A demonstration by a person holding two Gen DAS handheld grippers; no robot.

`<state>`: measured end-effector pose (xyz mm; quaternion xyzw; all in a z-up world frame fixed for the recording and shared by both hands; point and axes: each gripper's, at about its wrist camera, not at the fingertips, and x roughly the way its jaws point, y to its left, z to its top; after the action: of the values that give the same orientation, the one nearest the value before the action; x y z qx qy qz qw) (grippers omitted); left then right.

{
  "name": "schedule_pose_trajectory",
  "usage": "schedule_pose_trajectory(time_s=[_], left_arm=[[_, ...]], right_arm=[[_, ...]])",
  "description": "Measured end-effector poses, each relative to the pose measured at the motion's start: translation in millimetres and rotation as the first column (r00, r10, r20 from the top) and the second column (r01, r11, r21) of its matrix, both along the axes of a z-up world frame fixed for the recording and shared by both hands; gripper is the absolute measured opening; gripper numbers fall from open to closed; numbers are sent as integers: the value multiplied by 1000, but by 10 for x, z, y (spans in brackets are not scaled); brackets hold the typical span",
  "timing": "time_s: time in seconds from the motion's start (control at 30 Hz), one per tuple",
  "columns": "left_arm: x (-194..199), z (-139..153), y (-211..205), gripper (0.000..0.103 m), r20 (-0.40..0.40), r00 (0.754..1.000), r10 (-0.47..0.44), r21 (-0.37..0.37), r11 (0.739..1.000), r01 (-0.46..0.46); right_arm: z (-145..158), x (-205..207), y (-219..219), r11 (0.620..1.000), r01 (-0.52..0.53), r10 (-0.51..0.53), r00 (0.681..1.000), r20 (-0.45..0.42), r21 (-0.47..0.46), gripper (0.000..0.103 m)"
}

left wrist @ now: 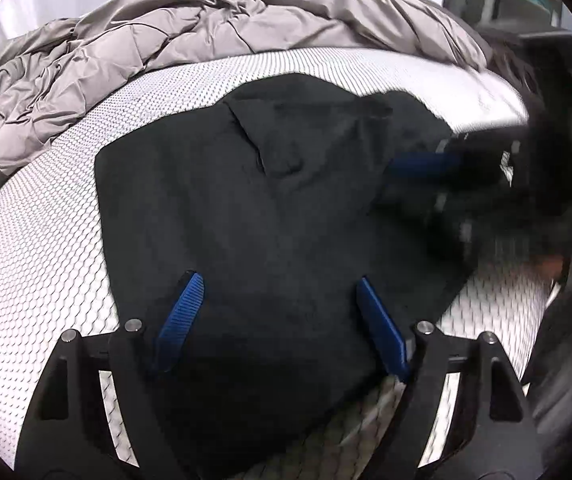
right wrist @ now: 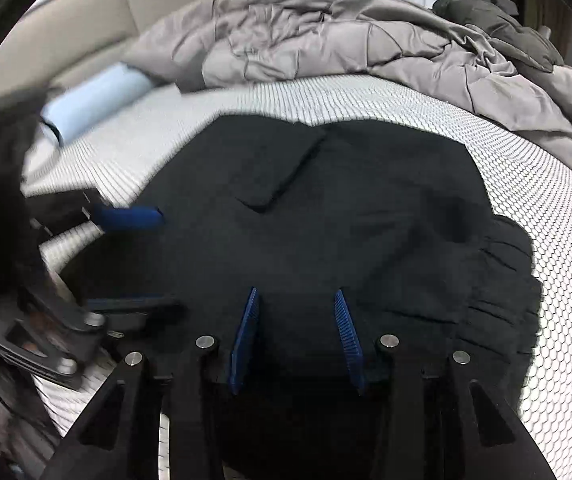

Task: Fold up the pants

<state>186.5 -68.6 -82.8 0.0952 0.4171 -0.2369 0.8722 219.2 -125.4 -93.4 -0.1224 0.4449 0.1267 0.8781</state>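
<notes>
My left gripper (left wrist: pixel 278 284) jaws wide apart over the black pants (left wrist: pixel 270 200) mid-frame, my right gripper (right wrist: pixel 296 300) jaws apart, clamping nothing, grey duvet (left wrist: pixel 126 56) upper left

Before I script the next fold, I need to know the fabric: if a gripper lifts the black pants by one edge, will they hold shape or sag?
The black pants would probably sag: they lie limp, with soft creases and a gathered, rumpled edge. They look light and thin, hugging the mattress. On its textured cover they would likely drag and bunch when pushed rather than slide whole.
</notes>
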Motion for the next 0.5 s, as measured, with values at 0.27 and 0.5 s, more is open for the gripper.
schedule_pose_trajectory(time_s=[0.27, 0.5], left_arm=[[-110, 50, 143, 78, -10, 999, 48, -12, 999, -48], [120, 401, 64, 78, 67, 996, 55, -68, 996, -50]], right_arm=[[182, -313, -311, 986, 58, -52, 998, 43, -157, 44], [408, -47, -212, 992, 35, -44, 997, 70, 120, 48]])
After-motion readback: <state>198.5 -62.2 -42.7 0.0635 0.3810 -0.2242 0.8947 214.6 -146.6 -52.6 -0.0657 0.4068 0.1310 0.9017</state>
